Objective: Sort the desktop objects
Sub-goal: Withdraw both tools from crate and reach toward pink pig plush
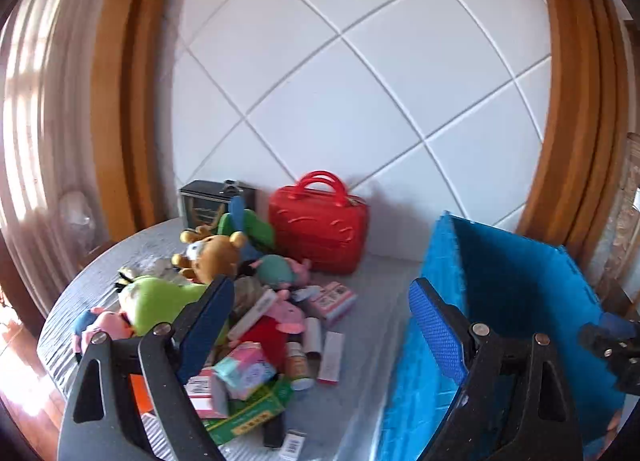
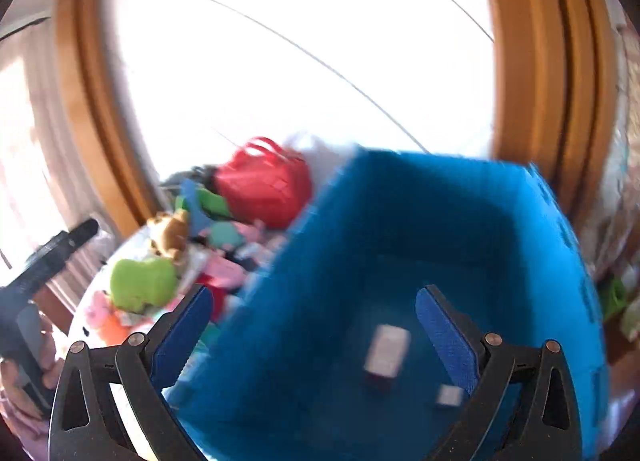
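Note:
A pile of plush toys and small boxes lies on the round grey table (image 1: 372, 345): a green plush (image 1: 160, 297), a brown bear (image 1: 216, 253), a pink box (image 1: 332, 299), a green box (image 1: 248, 417). A blue bin (image 1: 520, 301) stands at the right. My left gripper (image 1: 320, 301) is open and empty above the pile's right side. My right gripper (image 2: 314, 309) is open and empty over the blue bin (image 2: 400, 241). A white box (image 2: 386, 349) and a small pale item (image 2: 450, 395) lie on the bin floor. The right view is blurred.
A red handbag (image 1: 320, 229) and a dark tin (image 1: 204, 203) stand at the table's back by the white tiled wall. Wooden frames flank the wall. The other gripper shows at the right edge (image 1: 612, 345) of the left view.

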Tool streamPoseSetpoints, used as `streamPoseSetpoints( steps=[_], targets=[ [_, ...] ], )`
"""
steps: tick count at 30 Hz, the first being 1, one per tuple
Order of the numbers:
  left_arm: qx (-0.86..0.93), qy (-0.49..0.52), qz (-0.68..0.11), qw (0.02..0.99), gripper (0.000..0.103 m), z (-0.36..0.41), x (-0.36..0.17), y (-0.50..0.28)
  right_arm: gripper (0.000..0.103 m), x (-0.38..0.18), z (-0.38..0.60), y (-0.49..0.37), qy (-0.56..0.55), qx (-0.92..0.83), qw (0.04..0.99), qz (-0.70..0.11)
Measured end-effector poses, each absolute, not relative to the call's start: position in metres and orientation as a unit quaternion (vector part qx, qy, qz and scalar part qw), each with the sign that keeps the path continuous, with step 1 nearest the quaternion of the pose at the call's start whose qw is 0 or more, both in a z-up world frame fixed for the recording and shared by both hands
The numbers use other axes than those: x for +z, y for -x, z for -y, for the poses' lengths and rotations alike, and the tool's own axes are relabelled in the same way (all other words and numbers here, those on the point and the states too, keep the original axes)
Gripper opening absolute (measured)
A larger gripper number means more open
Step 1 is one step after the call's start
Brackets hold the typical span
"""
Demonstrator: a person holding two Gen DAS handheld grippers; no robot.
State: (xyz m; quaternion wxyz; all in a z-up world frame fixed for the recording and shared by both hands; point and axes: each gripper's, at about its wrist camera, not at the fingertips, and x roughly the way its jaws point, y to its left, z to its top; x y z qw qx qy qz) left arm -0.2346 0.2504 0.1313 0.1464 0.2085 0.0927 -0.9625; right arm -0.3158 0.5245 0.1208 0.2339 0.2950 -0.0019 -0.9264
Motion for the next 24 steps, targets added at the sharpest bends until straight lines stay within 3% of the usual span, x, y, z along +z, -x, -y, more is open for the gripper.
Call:
streamPoseSetpoints(
  steps=[11, 19, 24],
  targets=[
    [-0.946, -0.245, -0.084, 0.197, 0.09, -0.099, 0.079, 0.138, 0.103, 0.133, -0.388, 0.222, -0.22, -0.923, 0.314, 0.017],
    [-0.933, -0.305, -0.086, 0.173, 0.09, -0.063, 0.012, 0.126, 0.103, 0.057, -0.318, 0.209, -0.325, -0.884, 0.336, -0.007],
    [-0.912, -0.317, -0.105, 0.237, 0.09, -0.038, -0.019, 0.115, 0.103, 0.015, -0.298, 0.216, -0.363, -0.863, 0.35, -0.025]
  ],
)
